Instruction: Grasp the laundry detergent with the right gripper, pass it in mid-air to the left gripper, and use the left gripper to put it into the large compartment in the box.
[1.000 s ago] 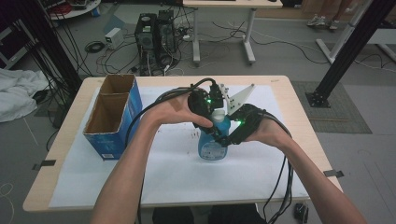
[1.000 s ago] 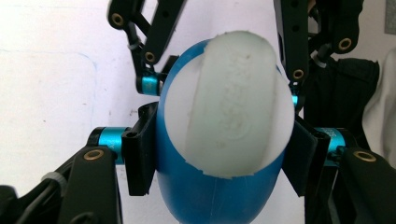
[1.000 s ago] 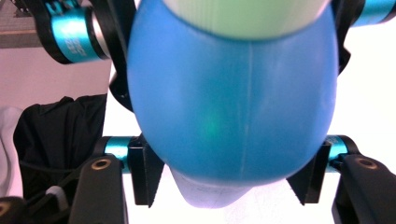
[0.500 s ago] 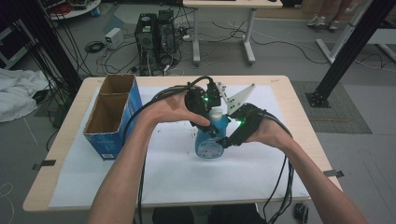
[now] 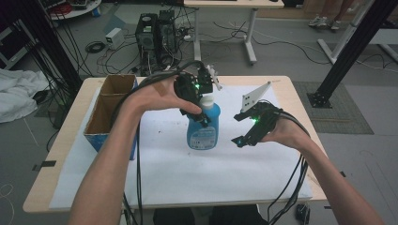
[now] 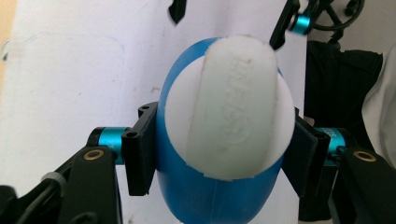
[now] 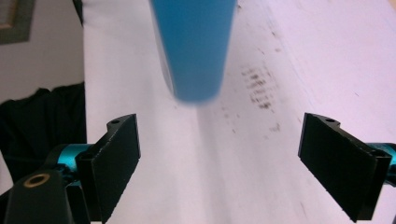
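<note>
Right gripper [image 5: 240, 127] has just let go of the bottle [image 5: 202, 125] — jaws spread wide, nothing between them, drawn aside. Left gripper [image 5: 204, 112] clamps the bottle's neck near the counter's [image 5: 291, 101] far edge, so the bottle hangs from it alone.

A cardboard box [image 5: 110, 110] with a blue outside stands open at the left edge of the wooden table [image 5: 291, 96], on a white sheet [image 5: 187, 173] that covers most of the top. Beyond the table, a computer tower [image 5: 157, 35] sits on the grey floor among loose cables [image 5: 108, 58], and a white cloth [image 5: 16, 93] lies at far left
</note>
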Motion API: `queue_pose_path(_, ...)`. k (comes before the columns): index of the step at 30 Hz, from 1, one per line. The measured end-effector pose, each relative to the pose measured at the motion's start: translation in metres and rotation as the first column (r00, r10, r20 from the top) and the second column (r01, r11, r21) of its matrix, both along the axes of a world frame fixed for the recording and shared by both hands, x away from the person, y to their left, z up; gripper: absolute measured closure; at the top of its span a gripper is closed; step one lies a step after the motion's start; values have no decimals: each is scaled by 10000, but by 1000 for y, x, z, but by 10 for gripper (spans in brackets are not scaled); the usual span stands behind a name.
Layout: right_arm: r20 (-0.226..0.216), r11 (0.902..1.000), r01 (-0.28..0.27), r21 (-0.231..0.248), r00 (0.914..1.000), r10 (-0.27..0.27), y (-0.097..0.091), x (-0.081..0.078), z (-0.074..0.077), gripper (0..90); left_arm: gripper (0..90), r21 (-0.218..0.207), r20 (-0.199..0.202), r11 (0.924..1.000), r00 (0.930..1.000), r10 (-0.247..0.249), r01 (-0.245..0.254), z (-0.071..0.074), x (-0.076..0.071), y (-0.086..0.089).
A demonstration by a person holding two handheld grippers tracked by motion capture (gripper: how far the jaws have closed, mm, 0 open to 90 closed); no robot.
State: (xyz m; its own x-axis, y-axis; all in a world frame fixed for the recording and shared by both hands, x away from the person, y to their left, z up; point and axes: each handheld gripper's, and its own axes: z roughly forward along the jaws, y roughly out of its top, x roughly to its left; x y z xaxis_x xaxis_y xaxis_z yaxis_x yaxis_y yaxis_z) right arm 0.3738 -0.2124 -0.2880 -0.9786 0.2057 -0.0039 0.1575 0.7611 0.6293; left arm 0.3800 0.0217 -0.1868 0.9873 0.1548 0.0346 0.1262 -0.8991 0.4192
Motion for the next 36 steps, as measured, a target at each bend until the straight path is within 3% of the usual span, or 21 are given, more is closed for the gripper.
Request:
queue_pose_path(3, 10, 9999, 144, -93, 9999, -144, -5, -1, 1, 121, 374, 64, -2, 9999, 10000, 89, -89, 5, 1, 4)
queue_pose_path(4, 112, 9991, 326, -265, 9994, -323, -12, -1, 2, 121, 374, 242, -10, 9976, 9979, 645, -644, 23, 7, 19)
queue_pose_path(11, 202, 9959, 831, -362, 9964, -824, -29, -1, 2, 121, 374, 272, 216, 9908, 9910, 1322, -1327, 51, 12, 42)
queue_pose_path(12, 202, 9943, 984, -406, 9950, -976, -36, -1, 0, 121, 375, 219, 274, 9850, 9850, 1704, -1710, 67, 13, 57)
queue_pose_path(14, 251, 9931, 1090, -434, 9938, -1080, -39, -1, -1, 121, 374, 233, 327, 9810, 9809, 1918, -1926, 75, 14, 67)
queue_pose_path(19, 262, 9901, 1295, -544, 9914, -1282, -46, -1, -5, 121, 375, 200, 278, 9648, 9648, 2617, -2623, 86, 19, 96)
queue_pose_path(21, 268, 9900, 1303, -542, 9913, -1290, -47, -1, -5, 121, 375, 200, 278, 9648, 9648, 2617, -2623, 86, 19, 96)
queue_pose_path(22, 258, 9896, 1317, -573, 9911, -1304, -49, -1, -6, 121, 375, 272, 330, 9552, 9553, 2938, -2947, 89, 20, 110)
queue_pose_path(23, 258, 9896, 1317, -573, 9911, -1304, -49, -1, -6, 121, 375, 272, 330, 9552, 9553, 2938, -2947, 89, 20, 110)
queue_pose_path(25, 252, 9876, 1459, -586, 9892, -1446, -53, 0, -6, 121, 375, 378, 465, 9396, 9399, 3383, -3400, 93, 20, 129)
queue_pose_path(28, 226, 9856, 1570, -633, 9875, -1559, -57, 0, -7, 121, 375, 463, 487, 9278, 9286, 3680, -3701, 96, 18, 143)
queue_pose_path(29, 226, 9856, 1570, -633, 9875, -1559, -57, 0, -7, 121, 375, 463, 487, 9278, 9286, 3680, -3701, 96, 18, 143)
queue_pose_path(32, 209, 9836, 1648, -734, 9863, -1637, -61, 1, -9, 121, 375, 352, 541, 9166, 9166, 3961, -3982, 100, 16, 158)
queue_pose_path(33, 209, 9836, 1648, -734, 9863, -1637, -61, 1, -9, 121, 374, 352, 541, 9166, 9166, 3961, -3982, 100, 16, 158)
queue_pose_path(34, 212, 9816, 1728, -816, 9849, -1716, -63, 1, -10, 121, 375, 235, 597, 9058, 9050, 4211, -4230, 103, 15, 170)
queue_pose_path(35, 212, 9816, 1728, -816, 9849, -1716, -63, 1, -10, 121, 375, 235, 597, 9058, 9050, 4211, -4230, 103, 15, 170)
queue_pose_path(36, 172, 9810, 1749, -838, 9846, -1741, -64, 0, -12, 121, 375, 311, 717, 9000, 8991, 4319, -4348, 104, 13, 178)
